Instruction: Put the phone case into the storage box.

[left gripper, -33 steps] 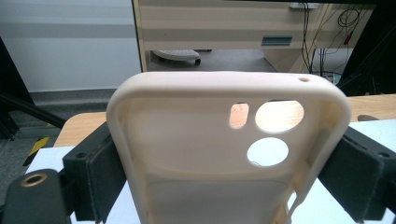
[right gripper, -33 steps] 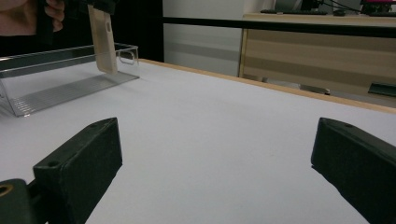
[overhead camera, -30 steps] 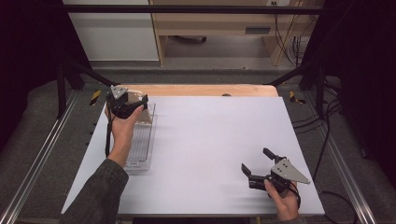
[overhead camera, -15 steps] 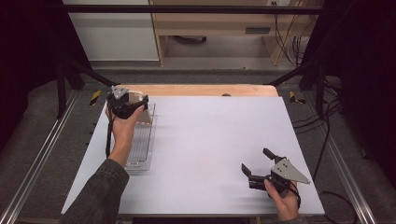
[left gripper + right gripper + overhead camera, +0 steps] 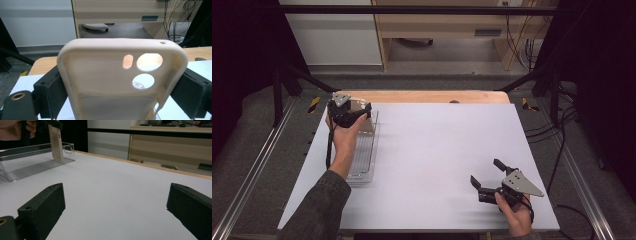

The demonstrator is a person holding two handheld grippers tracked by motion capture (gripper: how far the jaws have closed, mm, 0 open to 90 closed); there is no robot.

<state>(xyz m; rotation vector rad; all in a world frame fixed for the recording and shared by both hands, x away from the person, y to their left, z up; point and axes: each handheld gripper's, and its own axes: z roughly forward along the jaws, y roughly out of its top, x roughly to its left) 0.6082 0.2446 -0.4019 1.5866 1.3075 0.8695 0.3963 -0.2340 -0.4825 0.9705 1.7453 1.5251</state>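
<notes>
A cream phone case (image 5: 100, 77) stands upright between my left gripper's pads (image 5: 53, 92), its camera cut-outs at the top right. In the high view the left gripper (image 5: 357, 115) is shut on the case (image 5: 366, 125) at the far end of a clear plastic rack (image 5: 362, 160) on the table's left side. From the right gripper view the case (image 5: 56, 142) has its lower end down at the rack (image 5: 32, 167); whether it touches I cannot tell. My right gripper (image 5: 486, 171) rests open near the table's front right, nothing between its jaws (image 5: 115, 212).
The white tabletop (image 5: 437, 145) stretches between the two grippers. A wooden strip (image 5: 427, 96) runs along its far edge. Metal rails (image 5: 252, 170) flank the table, and a desk with cables (image 5: 522, 45) stands beyond.
</notes>
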